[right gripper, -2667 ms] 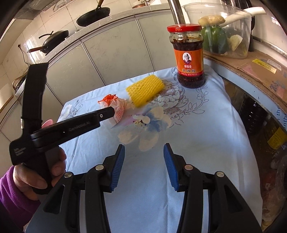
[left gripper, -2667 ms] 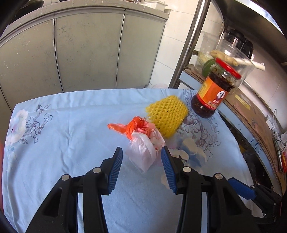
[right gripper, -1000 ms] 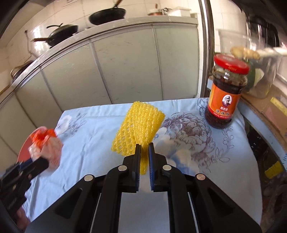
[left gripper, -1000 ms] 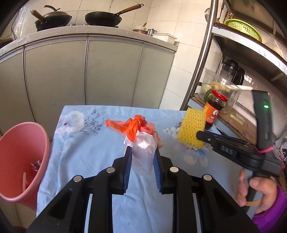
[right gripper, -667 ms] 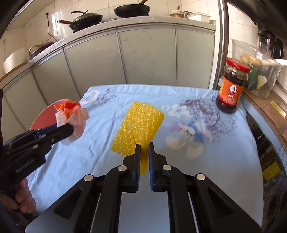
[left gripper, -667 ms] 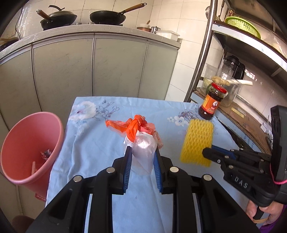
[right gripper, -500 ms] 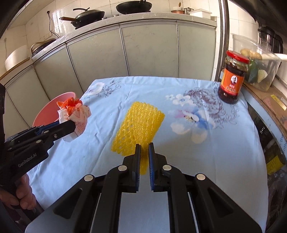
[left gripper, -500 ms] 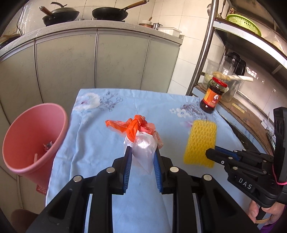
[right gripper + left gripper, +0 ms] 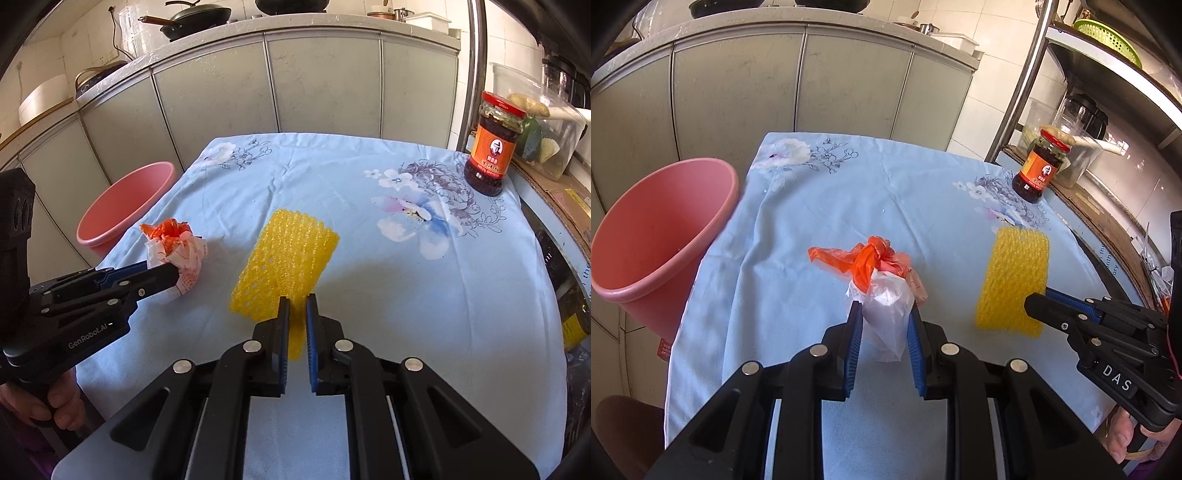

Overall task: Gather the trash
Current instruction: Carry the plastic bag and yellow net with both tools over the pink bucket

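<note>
Your left gripper (image 9: pixel 884 317) is clamped on the knotted plastic bag (image 9: pixel 882 295), raised near the table's (image 9: pixel 820 221) left edge; your right gripper (image 9: pixel 295 314) pinches the yellow foam net (image 9: pixel 284 269) narrowly above the middle.

The pink bucket (image 9: pixel 661 236) ran off the left wrist picture's edge; the counter (image 9: pixel 192 206) hid its base in the right view.

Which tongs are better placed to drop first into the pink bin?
Left. The left tongs, shut on the knotted orange-and-white plastic bag, are on the side of the pink plastic bin; the right tongs hold the yellow foam net farther away.
</note>
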Demonstrator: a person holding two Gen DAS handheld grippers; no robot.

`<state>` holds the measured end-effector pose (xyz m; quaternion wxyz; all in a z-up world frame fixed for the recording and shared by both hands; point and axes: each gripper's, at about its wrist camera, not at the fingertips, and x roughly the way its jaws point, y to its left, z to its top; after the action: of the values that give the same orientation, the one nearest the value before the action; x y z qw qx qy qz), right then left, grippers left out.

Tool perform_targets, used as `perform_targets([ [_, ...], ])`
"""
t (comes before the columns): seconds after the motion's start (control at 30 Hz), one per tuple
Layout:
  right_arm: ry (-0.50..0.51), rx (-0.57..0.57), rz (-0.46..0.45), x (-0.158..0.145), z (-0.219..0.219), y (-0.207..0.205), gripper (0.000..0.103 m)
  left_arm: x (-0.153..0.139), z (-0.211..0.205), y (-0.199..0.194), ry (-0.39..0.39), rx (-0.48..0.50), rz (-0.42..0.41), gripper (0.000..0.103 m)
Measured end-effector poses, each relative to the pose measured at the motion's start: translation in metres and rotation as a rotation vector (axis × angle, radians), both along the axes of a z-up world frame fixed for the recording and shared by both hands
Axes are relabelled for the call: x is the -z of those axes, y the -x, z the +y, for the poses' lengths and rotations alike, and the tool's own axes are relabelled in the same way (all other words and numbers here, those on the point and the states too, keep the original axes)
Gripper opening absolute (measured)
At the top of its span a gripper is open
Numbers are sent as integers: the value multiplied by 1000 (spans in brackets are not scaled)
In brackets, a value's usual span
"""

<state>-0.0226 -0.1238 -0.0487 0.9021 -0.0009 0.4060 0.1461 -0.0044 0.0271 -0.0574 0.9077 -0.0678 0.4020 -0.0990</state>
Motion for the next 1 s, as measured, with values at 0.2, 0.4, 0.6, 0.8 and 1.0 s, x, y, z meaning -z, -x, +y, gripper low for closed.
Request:
perform_targets([
  [0.2,-7,-2,21,4,0,-1,9,0,0,0,1,0,0,23],
  [0.4,-22,-6,44,9,0,-3,9,0,0,0,1,0,0,23],
  [0.6,-36,-5,55,10,-2,-4,9,0,1,0,2,1,0,23],
  [0.8,-39,-20,49,9,-1,-3,9,-1,0,1,7,6,-7,23],
  [1.0,-35,-39,31,5,4,-2,9,-6,2,4,12,15,-28,23],
])
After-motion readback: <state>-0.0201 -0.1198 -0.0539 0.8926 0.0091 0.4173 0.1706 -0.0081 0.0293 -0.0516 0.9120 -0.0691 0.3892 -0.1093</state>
